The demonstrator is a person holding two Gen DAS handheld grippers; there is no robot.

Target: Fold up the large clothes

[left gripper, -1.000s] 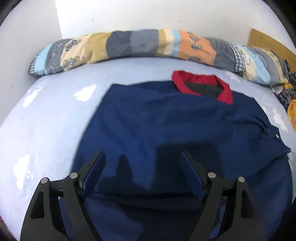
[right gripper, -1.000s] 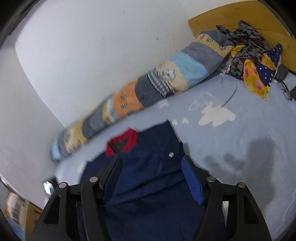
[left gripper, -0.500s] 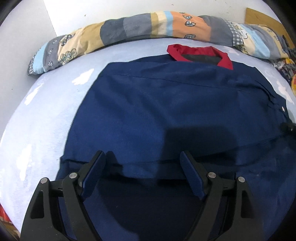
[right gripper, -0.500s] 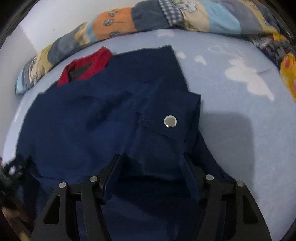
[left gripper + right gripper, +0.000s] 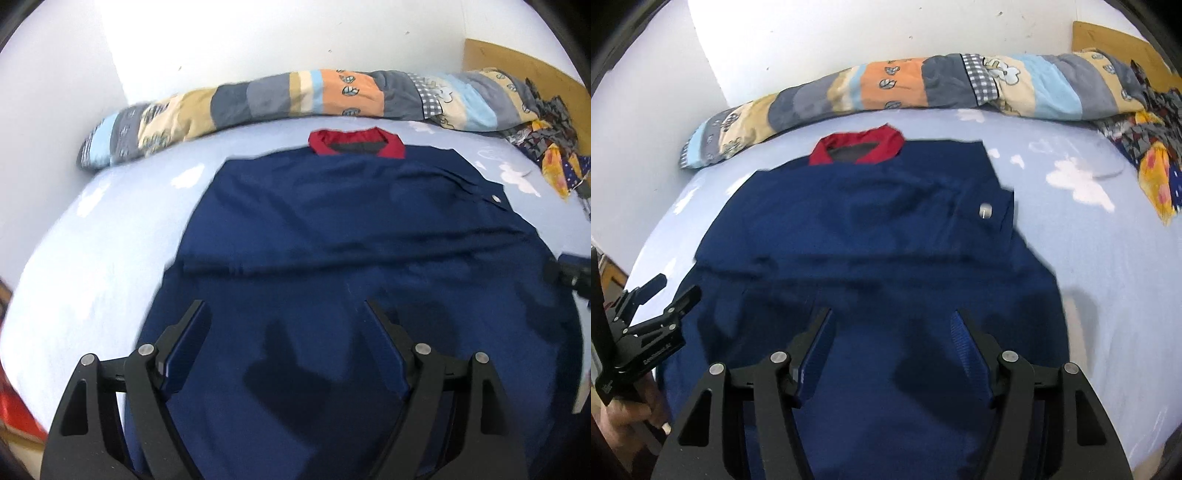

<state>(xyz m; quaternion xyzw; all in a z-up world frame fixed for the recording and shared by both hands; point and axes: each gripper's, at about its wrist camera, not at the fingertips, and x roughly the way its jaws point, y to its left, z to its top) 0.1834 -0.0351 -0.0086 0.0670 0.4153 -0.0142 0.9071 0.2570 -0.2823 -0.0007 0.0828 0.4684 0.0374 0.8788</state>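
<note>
1. A large navy garment (image 5: 354, 236) lay spread flat on a bed covered by a pale blue sheet (image 5: 96, 258) with white cloud shapes.
2. Its red collar (image 5: 356, 142) pointed to the far side, near a long patchwork bolster (image 5: 295, 96) set against the white wall.
3. A silver snap button (image 5: 985, 212) showed on a flap at the garment's right edge.
4. A fold line crossed the garment from left to right about midway.
5. The left gripper (image 5: 286, 317) hovered over the near part of the garment, its fingers spread wide with nothing between them.
6. The right gripper (image 5: 892, 325) hung over the near right part, its fingers likewise apart and gripping nothing.
7. In the right wrist view a hand (image 5: 624, 424) held the left gripper at the near left edge.
8. A heap of patterned clothes (image 5: 1145, 147) sat at the far right of the bed.
</note>
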